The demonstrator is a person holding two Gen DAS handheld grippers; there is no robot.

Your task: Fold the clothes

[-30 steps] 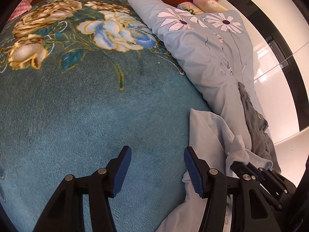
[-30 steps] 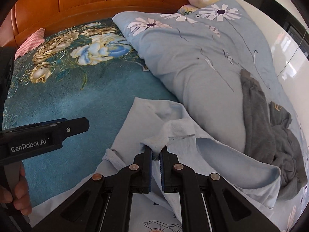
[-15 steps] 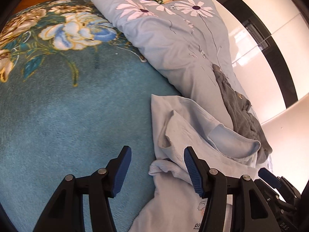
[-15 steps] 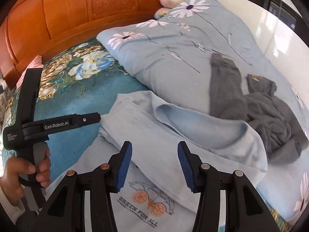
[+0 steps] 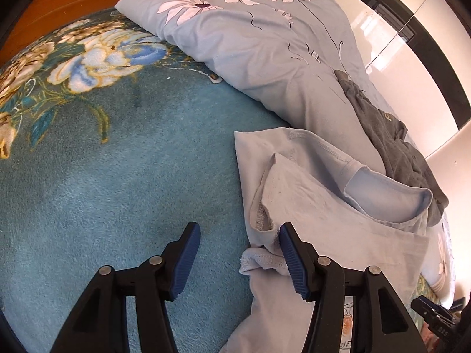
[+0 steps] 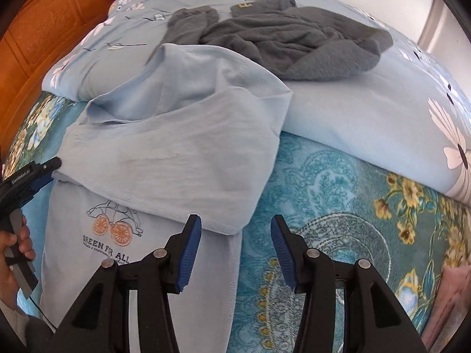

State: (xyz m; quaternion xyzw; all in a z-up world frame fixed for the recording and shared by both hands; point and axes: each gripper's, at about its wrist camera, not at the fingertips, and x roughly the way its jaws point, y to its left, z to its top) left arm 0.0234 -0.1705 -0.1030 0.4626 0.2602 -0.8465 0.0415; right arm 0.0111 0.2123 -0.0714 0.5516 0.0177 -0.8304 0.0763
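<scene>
A light blue T-shirt [image 6: 164,158] with a "GREEN FOR ALL" print lies on the teal floral blanket, its upper part folded down over the body. In the left wrist view the shirt [image 5: 318,194] lies to the right, its bunched edge by the right finger. My left gripper [image 5: 238,256] is open and empty, at the shirt's left edge. It also shows in the right wrist view [image 6: 32,176], held by a hand. My right gripper [image 6: 235,247] is open and empty, over the shirt's right edge.
A grey garment [image 6: 282,38] lies crumpled on a pale blue daisy-print duvet [image 6: 368,111] behind the shirt. The teal floral blanket [image 5: 103,176] covers the bed. An orange wooden headboard [image 6: 32,32] stands at the far end.
My right gripper opened, let go of the shirt fabric and swung right to the shirt's right edge. The fold now lies flat. My left gripper stayed open and shifted toward the shirt's left edge.
</scene>
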